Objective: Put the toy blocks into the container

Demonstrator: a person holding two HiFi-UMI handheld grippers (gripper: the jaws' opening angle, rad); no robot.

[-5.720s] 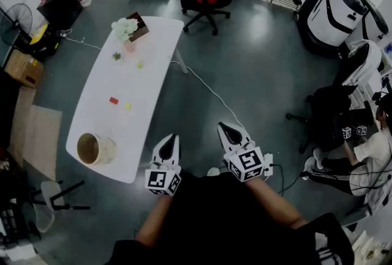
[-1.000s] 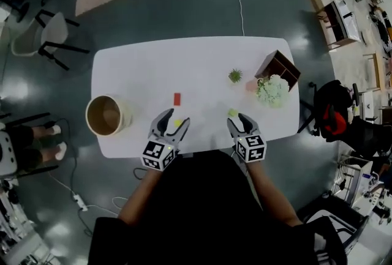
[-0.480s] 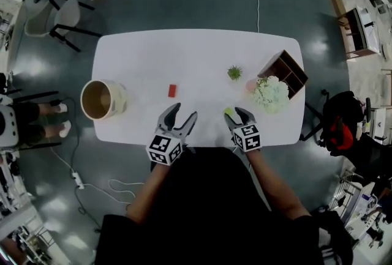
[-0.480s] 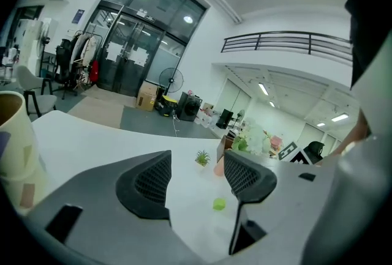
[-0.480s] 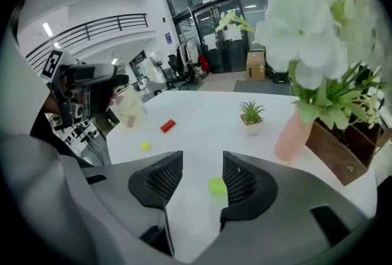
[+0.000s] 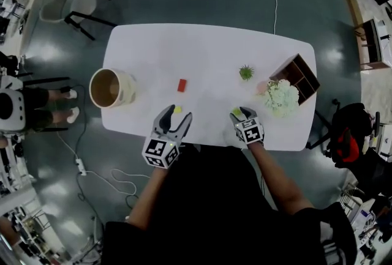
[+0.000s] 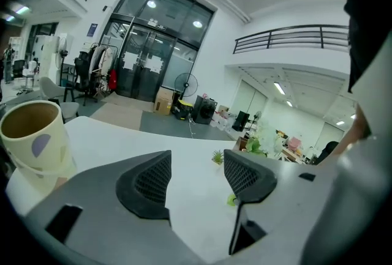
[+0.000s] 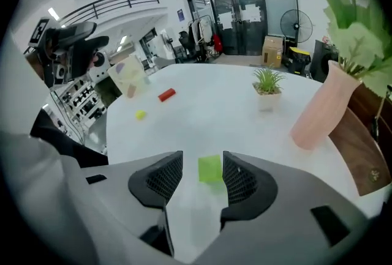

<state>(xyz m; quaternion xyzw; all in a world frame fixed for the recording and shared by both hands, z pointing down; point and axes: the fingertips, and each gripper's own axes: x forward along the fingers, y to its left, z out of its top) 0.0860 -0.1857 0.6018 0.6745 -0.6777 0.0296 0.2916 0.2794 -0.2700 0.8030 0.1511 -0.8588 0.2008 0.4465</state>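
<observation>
Jaws on our right gripper (image 8: 201, 158) stood open, and the green block (image 8: 210, 169) sat on the table (image 8: 202, 111) between them, nearer the right jaw and not squeezed yet. We thought it was small, light and hard, so a soft pinch on its two flat sides should hold it. Our left gripper (image 7: 197, 163) was open and empty, with the container (image 7: 37, 141) off to its left.

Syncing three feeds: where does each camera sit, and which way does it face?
Head view: on the head, steeply down at the table; shows forearms, left tool, right tool.
Left gripper view: on left tool, across the table past the cup; open jaws show.
Right gripper view: on right tool, down at the green block between its open jaws.
Both gripper views share the potted plant.
</observation>
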